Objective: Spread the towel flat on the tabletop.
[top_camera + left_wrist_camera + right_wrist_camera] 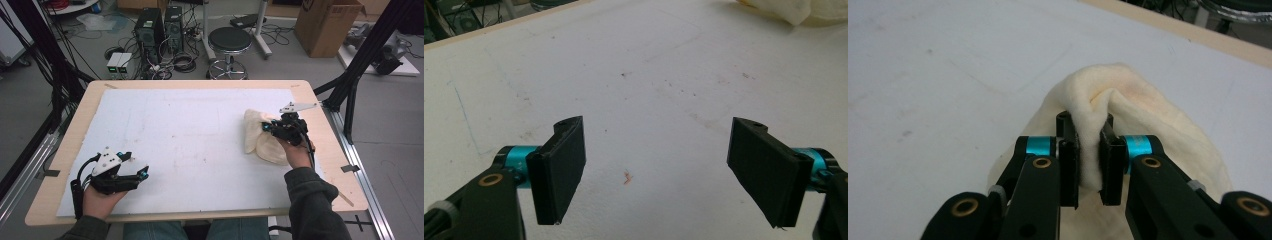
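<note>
Right gripper view: right gripper (1089,165) clamped on raised fold of cream cloth (1148,120), pads pinching bunched fabric between them. High view: cloth (260,137) near right edge of white surface (190,145), rest of it slumped on surface beneath right gripper (272,127). Left gripper (656,165) well left of cloth, jaws wide, nothing between. To do lift well: keep pinch firm, raise steadily until cloth hangs free, avoid dragging. Containers: none on surface near cloth.
</note>
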